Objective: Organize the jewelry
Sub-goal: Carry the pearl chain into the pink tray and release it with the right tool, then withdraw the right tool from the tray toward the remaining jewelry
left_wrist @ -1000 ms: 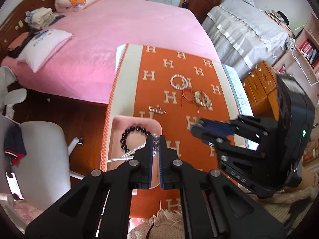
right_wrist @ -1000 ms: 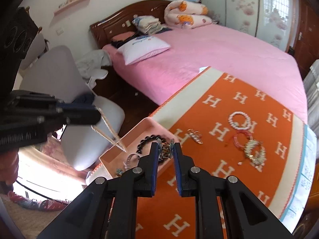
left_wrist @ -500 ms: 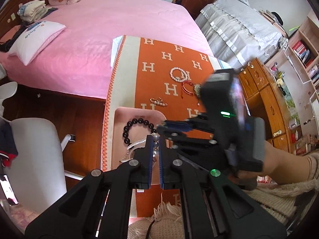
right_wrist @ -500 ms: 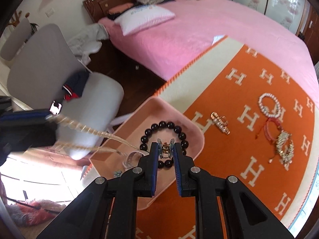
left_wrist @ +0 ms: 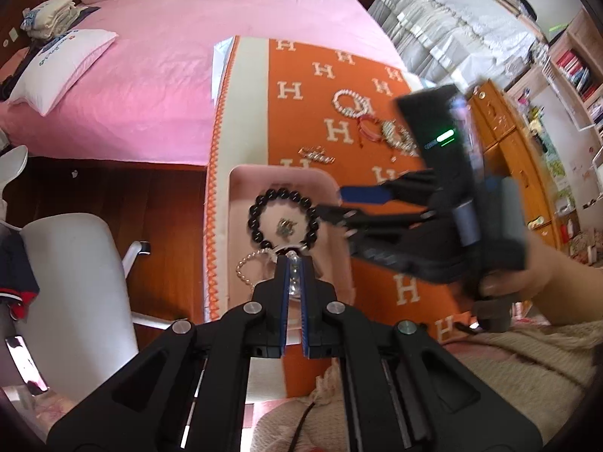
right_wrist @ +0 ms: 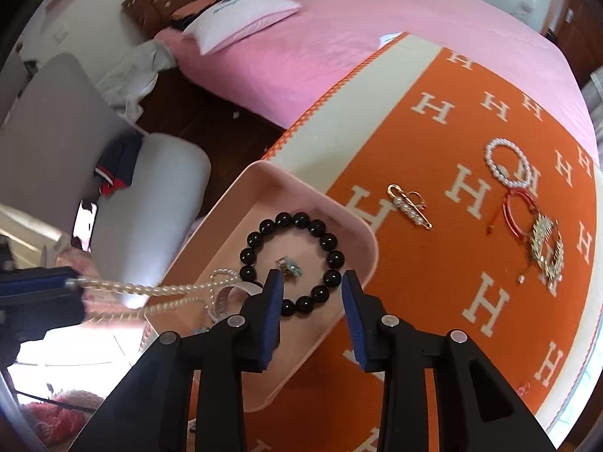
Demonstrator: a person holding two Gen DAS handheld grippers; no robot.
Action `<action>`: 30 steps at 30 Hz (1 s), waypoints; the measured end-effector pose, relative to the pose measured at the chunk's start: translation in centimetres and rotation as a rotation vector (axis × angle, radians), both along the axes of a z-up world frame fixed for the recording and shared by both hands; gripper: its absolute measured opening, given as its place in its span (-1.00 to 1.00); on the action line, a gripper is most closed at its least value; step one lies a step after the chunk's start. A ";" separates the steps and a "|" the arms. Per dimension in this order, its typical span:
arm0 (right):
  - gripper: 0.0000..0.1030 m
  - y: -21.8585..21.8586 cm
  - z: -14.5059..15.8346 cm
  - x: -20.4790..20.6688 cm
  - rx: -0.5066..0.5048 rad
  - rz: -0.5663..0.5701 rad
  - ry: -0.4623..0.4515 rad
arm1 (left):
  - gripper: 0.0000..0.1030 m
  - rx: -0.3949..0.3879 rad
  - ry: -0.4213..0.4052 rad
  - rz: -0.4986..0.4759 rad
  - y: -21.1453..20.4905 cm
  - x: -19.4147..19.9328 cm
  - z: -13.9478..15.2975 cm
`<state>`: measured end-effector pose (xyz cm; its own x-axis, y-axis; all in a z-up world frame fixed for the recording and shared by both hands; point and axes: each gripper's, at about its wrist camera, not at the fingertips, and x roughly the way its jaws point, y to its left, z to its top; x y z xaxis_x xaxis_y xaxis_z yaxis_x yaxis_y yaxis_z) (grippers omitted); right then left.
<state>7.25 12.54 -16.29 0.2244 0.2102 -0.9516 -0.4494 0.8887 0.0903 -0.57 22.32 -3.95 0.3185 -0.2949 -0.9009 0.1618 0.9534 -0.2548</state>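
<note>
My two grippers work over one pink tray (right_wrist: 361,233) at the near-left corner of one orange blanket (right_wrist: 452,301).

Left gripper (left_wrist: 294,263): clenched on one pearl strand (right_wrist: 166,290), which runs from its tips down into the tray and loops there.

Right gripper (right_wrist: 311,282): jaws opening, with nothing pressed between the pads. It points down over the tray's right half, and in the left view a hand (left_wrist: 527,275) holds it.

Tray contents that I can count: one black bead bracelet (right_wrist: 292,263) lying flat; one small earring-like piece (right_wrist: 289,266) inside its ring, directly ahead of my right fingertips; the pearl strand's loop; one pale band (right_wrist: 226,297) beside that loop. A further small item at the tray's near edge is too hidden to name.

On the blanket, outside the tray, I count four pieces: one pearl pin (right_wrist: 410,206) nearest the tray; one pearl bracelet (right_wrist: 507,164) farther off; one red cord bracelet (right_wrist: 522,207) just below it; one gold chain bracelet (right_wrist: 546,256) overlapping the red one.
</note>
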 end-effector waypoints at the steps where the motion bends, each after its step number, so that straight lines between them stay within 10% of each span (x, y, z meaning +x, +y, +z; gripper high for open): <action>1: -0.37 -0.3 0.2 -0.1 0.009 -0.009 0.000 | -0.95 0.014 0.007 -0.008 -0.1 0.1 -0.5; 6: -0.35 -1.5 0.8 -0.9 0.027 -0.041 -0.009 | -0.88 0.068 0.039 -0.030 -0.6 0.7 -3.0; 10: -0.34 -1.9 1.1 -2.1 0.026 -0.048 -0.007 | 0.00 0.075 0.070 -0.001 -0.5 1.6 -4.8; 30: -0.34 -7.6 5.1 -4.3 0.050 -0.198 -0.059 | 0.01 0.056 0.083 -0.012 -0.9 4.3 -5.3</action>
<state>2.90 4.93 -11.15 0.3212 0.2028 -0.9251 -0.2718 0.9554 0.1151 3.72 21.38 -9.27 0.2386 -0.2465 -0.9393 0.1534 0.9647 -0.2142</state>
